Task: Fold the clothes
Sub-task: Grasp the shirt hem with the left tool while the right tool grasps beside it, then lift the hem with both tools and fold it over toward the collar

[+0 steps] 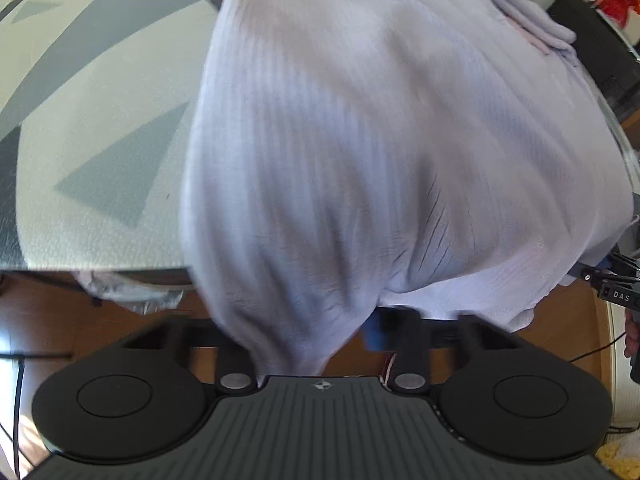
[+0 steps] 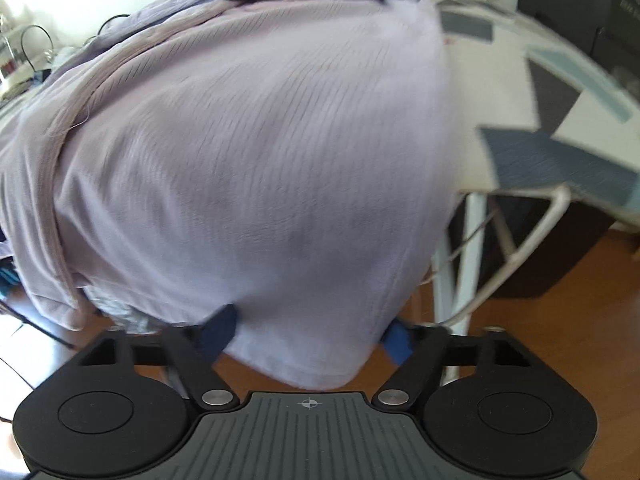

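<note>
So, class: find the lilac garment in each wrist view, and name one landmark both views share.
Left wrist view: the lilac garment fills the centre and right, its hem dropping between the fingers.
Right wrist view: the lilac garment fills the centre and left.
Shared landmark: the grey-and-white patterned tabletop.

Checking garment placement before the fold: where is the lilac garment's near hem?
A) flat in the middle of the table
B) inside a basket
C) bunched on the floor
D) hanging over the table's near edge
D: the lilac garment drapes past the edge of the patterned table, its hem hanging free above the wooden floor.
</note>
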A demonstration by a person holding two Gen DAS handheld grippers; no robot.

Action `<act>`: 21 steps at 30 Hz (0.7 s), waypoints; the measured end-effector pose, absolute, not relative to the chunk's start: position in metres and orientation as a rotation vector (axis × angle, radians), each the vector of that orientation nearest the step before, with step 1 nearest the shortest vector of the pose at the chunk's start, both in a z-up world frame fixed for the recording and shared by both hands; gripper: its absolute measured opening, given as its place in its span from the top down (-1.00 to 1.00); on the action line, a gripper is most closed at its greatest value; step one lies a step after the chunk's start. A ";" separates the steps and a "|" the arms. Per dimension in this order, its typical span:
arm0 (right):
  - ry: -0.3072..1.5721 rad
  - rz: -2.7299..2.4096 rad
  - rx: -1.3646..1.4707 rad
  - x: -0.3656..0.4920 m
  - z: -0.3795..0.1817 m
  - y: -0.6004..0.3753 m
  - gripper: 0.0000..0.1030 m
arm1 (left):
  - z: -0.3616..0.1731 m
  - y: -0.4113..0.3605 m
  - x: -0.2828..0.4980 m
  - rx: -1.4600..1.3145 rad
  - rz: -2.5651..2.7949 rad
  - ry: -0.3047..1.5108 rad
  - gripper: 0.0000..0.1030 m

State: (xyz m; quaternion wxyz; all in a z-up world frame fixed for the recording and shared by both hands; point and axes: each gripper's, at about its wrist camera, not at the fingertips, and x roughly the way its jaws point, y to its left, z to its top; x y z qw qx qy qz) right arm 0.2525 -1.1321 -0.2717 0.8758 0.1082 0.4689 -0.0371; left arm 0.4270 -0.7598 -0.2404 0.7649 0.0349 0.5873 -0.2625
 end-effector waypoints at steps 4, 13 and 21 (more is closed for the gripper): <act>0.985 -0.045 0.294 0.248 -0.261 -1.139 0.77 | -0.224 -0.763 0.407 0.153 -0.592 1.229 0.74; 0.902 0.051 0.316 0.198 -0.198 -1.130 0.83 | -0.157 -0.736 0.382 -0.041 -0.672 1.074 0.79; 0.754 0.019 0.350 0.171 -0.127 -1.137 0.85 | -0.115 -0.729 0.360 -0.070 -0.782 1.000 0.80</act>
